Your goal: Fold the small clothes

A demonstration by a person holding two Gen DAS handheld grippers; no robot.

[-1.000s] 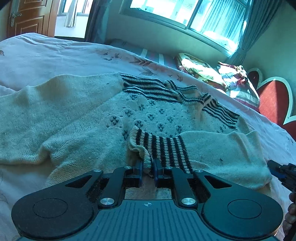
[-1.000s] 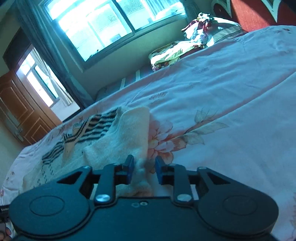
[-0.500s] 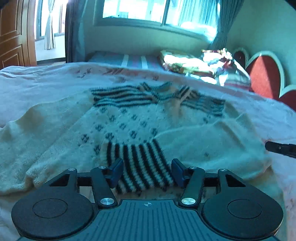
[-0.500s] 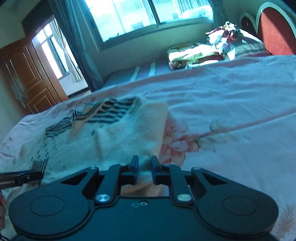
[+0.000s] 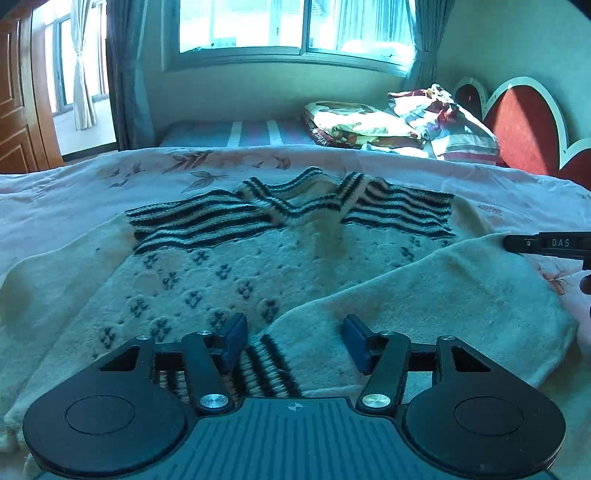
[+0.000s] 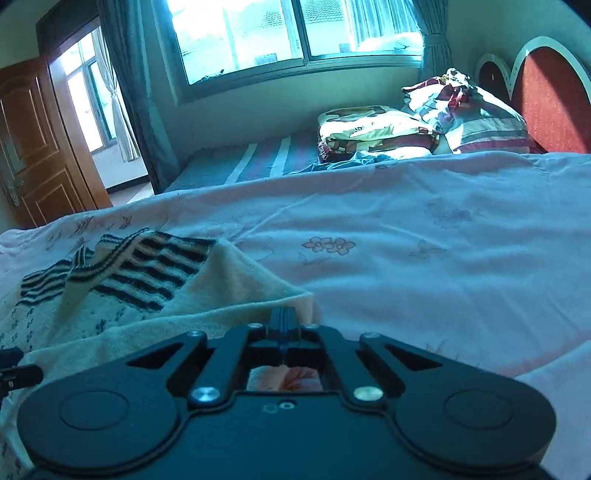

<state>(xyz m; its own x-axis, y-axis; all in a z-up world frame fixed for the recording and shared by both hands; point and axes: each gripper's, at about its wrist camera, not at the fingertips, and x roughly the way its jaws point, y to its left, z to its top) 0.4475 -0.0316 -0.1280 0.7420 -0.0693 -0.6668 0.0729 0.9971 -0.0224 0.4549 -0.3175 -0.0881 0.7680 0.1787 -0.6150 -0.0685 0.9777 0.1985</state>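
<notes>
A cream knitted sweater (image 5: 258, 266) with black stripes at collar and shoulders lies flat on the bed. Its right sleeve (image 5: 424, 302) is folded across the body. The striped cuff (image 5: 266, 365) rests on the sweater between my left gripper's (image 5: 295, 338) jaws, which are opening and do not touch it. My right gripper (image 6: 283, 317) is shut, its tips pinching the sweater's (image 6: 129, 273) cream edge at the sleeve fold. In the left wrist view the right gripper (image 5: 546, 243) sits at the sweater's right side. The left gripper (image 6: 14, 369) shows at the right wrist view's left edge.
The pink floral bedsheet (image 6: 424, 266) stretches out to the right of the sweater. Folded bedding (image 5: 354, 125) and pillows (image 5: 454, 129) are piled at the far side by a red headboard (image 5: 521, 129). A window (image 5: 295, 29) and a wooden door (image 6: 33, 147) stand beyond.
My left jaws opened and let go of the striped cuff, which now lies on the sweater. My right jaws closed on the sweater's edge. Both views rolled towards level.
</notes>
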